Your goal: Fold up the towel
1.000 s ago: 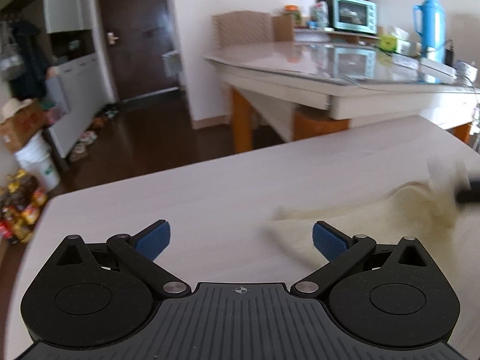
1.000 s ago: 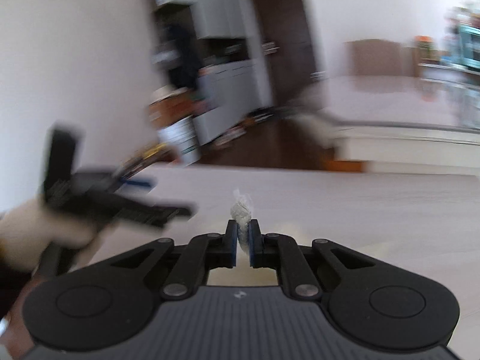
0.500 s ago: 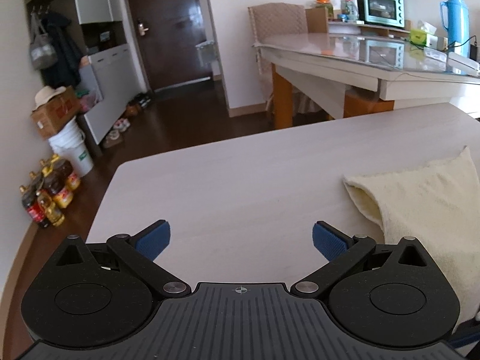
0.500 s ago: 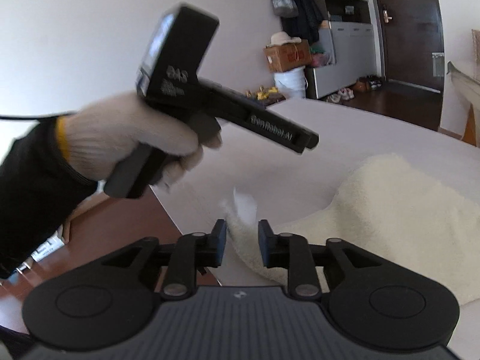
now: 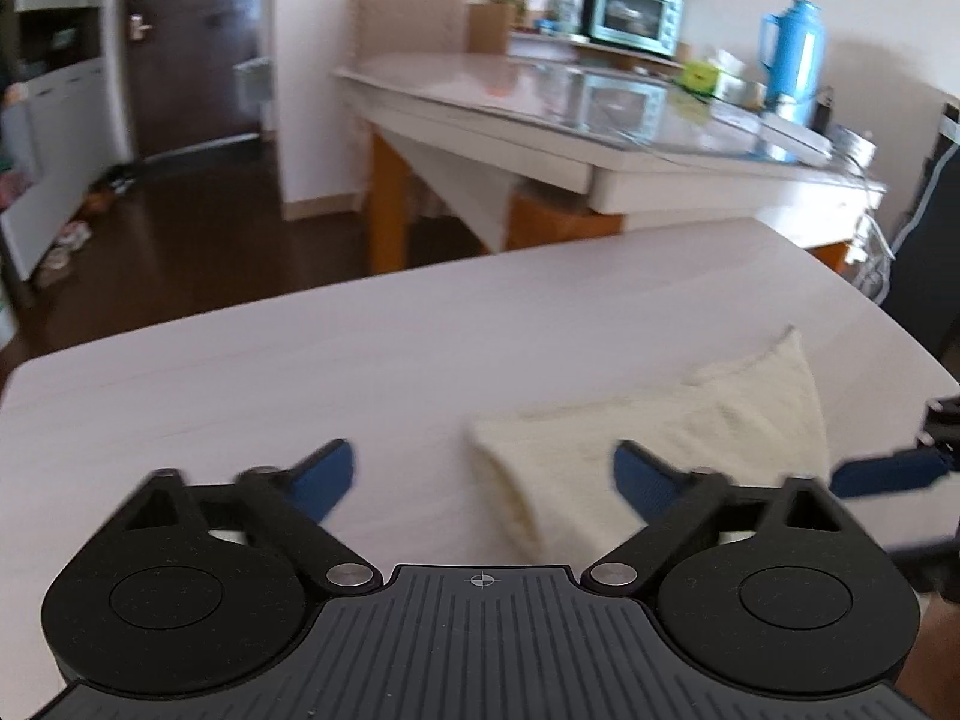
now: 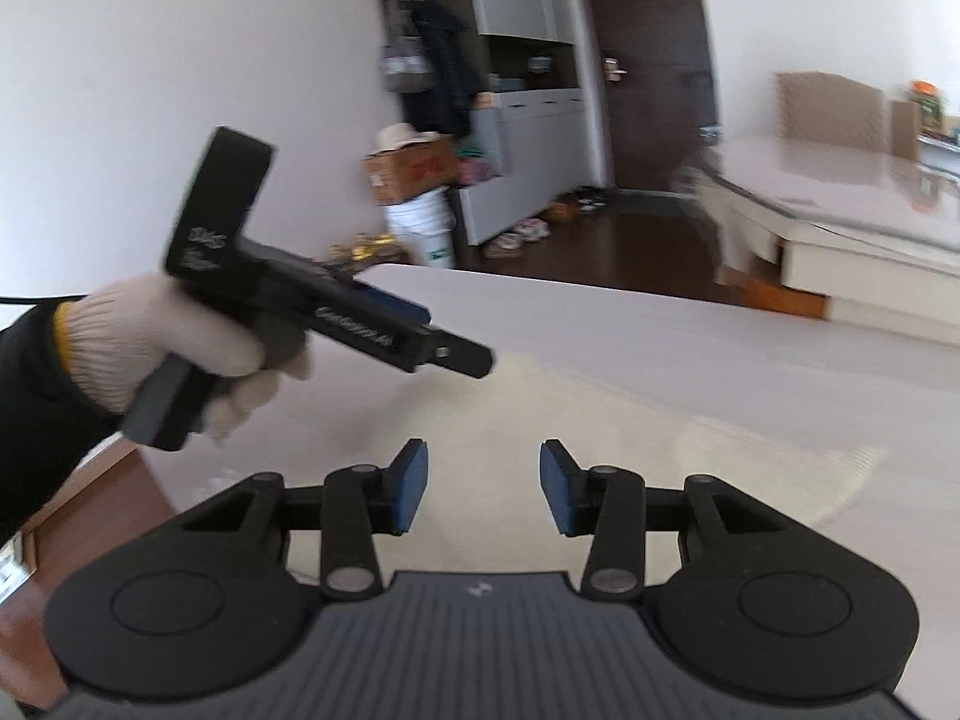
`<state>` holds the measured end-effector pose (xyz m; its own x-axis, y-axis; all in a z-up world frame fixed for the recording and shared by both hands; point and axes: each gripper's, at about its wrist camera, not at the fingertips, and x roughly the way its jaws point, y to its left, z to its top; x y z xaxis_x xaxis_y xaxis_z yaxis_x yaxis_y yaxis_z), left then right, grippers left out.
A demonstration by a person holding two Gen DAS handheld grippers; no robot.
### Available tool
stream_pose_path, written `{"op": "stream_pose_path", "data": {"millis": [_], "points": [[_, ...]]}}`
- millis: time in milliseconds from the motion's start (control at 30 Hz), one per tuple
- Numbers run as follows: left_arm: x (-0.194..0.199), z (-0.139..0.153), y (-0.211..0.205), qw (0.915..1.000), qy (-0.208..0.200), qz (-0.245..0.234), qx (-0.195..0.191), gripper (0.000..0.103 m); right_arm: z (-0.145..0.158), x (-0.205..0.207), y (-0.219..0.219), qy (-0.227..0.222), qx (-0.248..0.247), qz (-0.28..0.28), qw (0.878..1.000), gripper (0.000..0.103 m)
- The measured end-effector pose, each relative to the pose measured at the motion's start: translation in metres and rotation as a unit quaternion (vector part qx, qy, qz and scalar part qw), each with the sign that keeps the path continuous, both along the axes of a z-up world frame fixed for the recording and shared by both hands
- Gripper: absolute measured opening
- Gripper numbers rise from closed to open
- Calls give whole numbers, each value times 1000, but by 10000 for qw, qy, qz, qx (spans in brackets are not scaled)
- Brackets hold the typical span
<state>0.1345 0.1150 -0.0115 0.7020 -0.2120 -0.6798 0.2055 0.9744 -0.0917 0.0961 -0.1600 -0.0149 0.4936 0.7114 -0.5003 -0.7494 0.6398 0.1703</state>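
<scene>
A cream towel lies folded over on the pale table, its fold near the table's front right. My left gripper hovers open just above and before the towel's left end, nothing between its blue pads. In the right wrist view the same towel spreads under my right gripper, which is open and empty above it. A gloved hand holds the left gripper's black body at the left of that view.
Beyond the table a second glass-topped table carries a small oven and a blue flask. A dark door, grey cabinets, a white bucket and a box stand across the dark floor.
My right gripper, shut on the towel's corner a second ago, has opened and let it go. The towel now lies flat. The left gripper has swung towards the towel.
</scene>
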Motion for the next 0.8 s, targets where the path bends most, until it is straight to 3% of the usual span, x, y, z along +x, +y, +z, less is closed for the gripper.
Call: {"op": "stream_pose_path", "data": {"millis": [133,300,367,633,800], "points": [[8,-11,-9,9998,96,-166,20,55,-6,14,-9,62,22,-204,9998,45],[2,-9,-16,9989,-154,-293,343,11,-7,26,-4,109,46,-250,9996,46],[-2,-8,-18,9978,-284,-340,496,6,-7,29,-5,122,61,-254,9996,48],[-13,-2,-33,9882,-640,-649,1233,6,-15,37,-2,193,-46,-137,9997,50],[-12,-6,-40,9841,-428,-798,1528,21,-18,38,6,160,-196,-46,9997,50]]}}
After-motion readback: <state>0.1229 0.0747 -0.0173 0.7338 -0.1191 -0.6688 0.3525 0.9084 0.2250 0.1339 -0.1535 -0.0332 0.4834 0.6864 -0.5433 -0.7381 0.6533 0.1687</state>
